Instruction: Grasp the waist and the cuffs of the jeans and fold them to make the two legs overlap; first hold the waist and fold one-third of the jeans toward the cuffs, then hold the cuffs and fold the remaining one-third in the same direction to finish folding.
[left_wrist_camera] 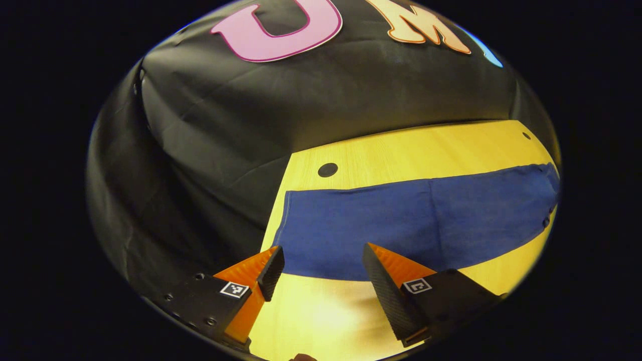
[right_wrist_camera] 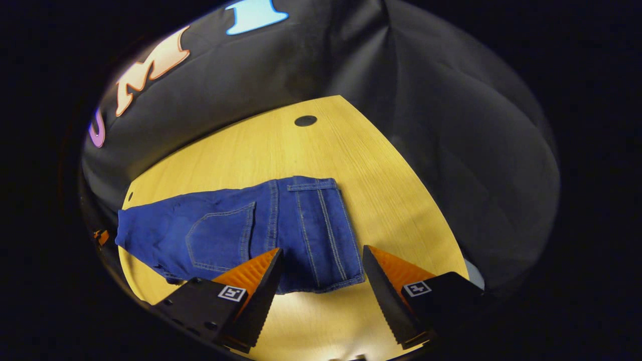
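Observation:
Blue jeans [left_wrist_camera: 401,220] lie flat as one long band across the yellow wooden table [left_wrist_camera: 401,145]. In the left gripper view the cuff end [left_wrist_camera: 290,220] is at the left, and my left gripper [left_wrist_camera: 323,248] hovers open over the band's near edge, close to that end. In the right gripper view the waist end [right_wrist_camera: 346,235] with a back pocket [right_wrist_camera: 220,235] lies at the right of the jeans [right_wrist_camera: 281,220]. My right gripper [right_wrist_camera: 322,249] hangs open over the near edge by the waist. Neither gripper holds cloth.
A round black hole [left_wrist_camera: 327,169] sits in the table behind the cuff end, and another hole [right_wrist_camera: 305,120] lies beyond the waist. The black cloth wall [left_wrist_camera: 301,100] runs along the far side. The table's edges lie near both ends of the jeans.

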`<state>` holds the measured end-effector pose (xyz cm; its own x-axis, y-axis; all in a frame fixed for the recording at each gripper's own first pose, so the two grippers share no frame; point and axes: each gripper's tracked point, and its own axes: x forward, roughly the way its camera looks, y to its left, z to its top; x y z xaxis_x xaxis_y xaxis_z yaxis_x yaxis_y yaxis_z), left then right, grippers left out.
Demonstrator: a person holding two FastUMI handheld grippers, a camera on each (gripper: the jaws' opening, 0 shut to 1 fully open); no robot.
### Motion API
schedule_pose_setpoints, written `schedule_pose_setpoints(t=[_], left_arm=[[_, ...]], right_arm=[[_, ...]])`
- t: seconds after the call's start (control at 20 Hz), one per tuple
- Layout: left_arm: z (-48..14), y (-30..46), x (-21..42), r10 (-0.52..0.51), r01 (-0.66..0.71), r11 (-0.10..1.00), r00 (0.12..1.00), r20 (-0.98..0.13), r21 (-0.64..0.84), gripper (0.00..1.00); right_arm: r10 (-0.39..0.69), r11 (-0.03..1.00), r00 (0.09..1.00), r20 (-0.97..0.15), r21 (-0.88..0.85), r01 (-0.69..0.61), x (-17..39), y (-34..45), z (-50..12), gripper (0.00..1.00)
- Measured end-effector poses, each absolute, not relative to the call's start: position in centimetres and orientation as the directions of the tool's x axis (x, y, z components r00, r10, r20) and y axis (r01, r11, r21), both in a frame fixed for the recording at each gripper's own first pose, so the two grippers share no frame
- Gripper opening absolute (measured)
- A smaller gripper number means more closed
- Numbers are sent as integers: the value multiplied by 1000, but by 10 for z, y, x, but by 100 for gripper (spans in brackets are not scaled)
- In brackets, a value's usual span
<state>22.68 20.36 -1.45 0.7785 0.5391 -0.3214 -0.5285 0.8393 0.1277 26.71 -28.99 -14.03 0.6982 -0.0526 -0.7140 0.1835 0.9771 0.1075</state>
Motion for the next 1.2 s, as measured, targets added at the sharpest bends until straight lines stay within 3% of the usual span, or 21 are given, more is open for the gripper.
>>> schedule_pose_setpoints(t=[0.35, 0.4, 0.45, 0.65, 0.75, 0.8, 0.85, 0.9, 1.2], left_arm=[[3, 196, 232, 529, -534, 842, 789, -314, 77, 96], [6, 194, 233, 527, -530, 844, 790, -315, 82, 96], [8, 189, 234, 527, -529, 844, 791, -310, 85, 96], [16, 166, 243, 510, -519, 853, 810, -289, 49, 95], [19, 152, 248, 502, -515, 856, 816, -287, 32, 96], [18, 145, 250, 491, -507, 862, 821, -292, 22, 96], [17, 140, 253, 479, -497, 867, 826, -296, 17, 96], [17, 137, 254, 471, -490, 872, 830, -300, 13, 96], [16, 123, 263, 430, -453, 891, 854, -294, -13, 96]], right_arm=[[-4, 975, 676, -737, 149, 167, 265, -288, -158, 98], [-11, 975, 672, -740, 141, 171, 263, -289, -159, 97], [-19, 977, 689, -724, 134, 168, 265, -290, -157, 90], [-38, 972, 712, -702, 138, 189, 266, -289, -161, 91], [-10, 956, 719, -695, 204, 211, 265, -281, -162, 81], [-8, 955, 733, -680, 213, 208, 265, -282, -158, 63], [-6, 957, 728, -686, 207, 203, 262, -282, -159, 63], [-22, 958, 738, -674, 197, 208, 263, -285, -157, 47], [-68, 956, 762, -644, 177, 235, 266, -280, -159, 22]])
